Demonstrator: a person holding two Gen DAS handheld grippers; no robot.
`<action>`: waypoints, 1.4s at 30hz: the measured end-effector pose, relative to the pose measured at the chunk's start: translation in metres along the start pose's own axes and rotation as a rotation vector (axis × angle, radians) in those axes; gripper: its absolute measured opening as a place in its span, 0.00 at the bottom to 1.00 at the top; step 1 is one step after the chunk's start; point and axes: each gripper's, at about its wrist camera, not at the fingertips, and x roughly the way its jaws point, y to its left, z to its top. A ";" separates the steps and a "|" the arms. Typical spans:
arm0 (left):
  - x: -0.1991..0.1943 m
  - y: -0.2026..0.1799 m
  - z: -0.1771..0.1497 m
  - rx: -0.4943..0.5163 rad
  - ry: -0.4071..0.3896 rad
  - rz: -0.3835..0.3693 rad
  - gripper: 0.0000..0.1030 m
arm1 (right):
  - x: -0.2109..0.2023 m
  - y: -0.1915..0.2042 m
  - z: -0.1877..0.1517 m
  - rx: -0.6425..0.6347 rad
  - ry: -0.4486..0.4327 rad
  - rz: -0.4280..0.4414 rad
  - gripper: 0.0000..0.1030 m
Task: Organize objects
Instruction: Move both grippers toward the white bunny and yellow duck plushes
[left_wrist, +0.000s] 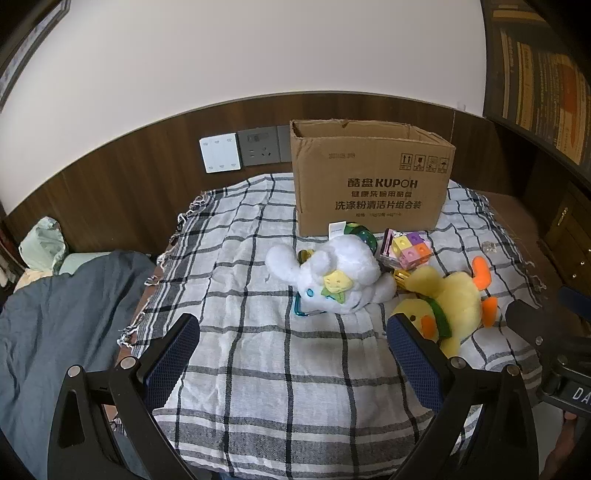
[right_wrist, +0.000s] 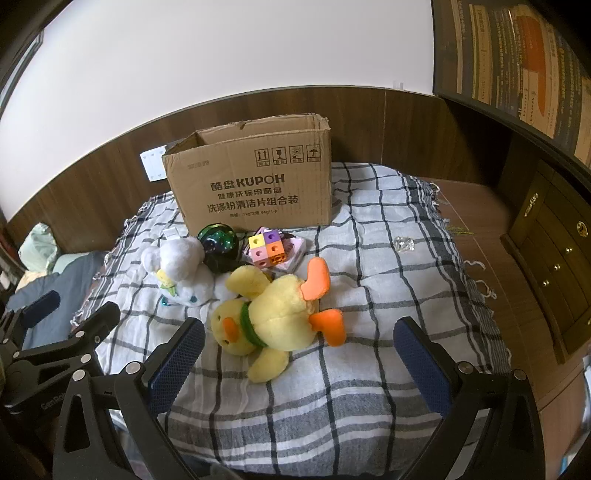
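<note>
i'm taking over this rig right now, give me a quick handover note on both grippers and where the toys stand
Left gripper: open, holding nothing, above the checked cloth.
Right gripper: open, holding nothing, the yellow duck plush just ahead of its fingers.
Things: the cardboard box stands open at the far end of the cloth. In front of it lie the white plush, a dark shiny ball, a coloured cube block and the duck, bunched together. A small clear item lies apart on the cloth.
Done: no toy seen moved; the box's inside is hidden.
Left: all these toys remain outside the box.
</note>
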 end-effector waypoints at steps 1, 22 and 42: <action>0.000 0.000 0.000 -0.002 0.000 0.001 1.00 | 0.001 0.000 0.000 0.001 0.001 0.001 0.99; -0.002 0.005 -0.002 -0.012 -0.019 0.015 1.00 | 0.006 0.007 -0.002 -0.011 0.004 0.015 0.99; 0.002 0.009 -0.002 -0.013 -0.019 0.020 1.00 | 0.010 0.006 -0.003 -0.006 0.011 0.016 0.99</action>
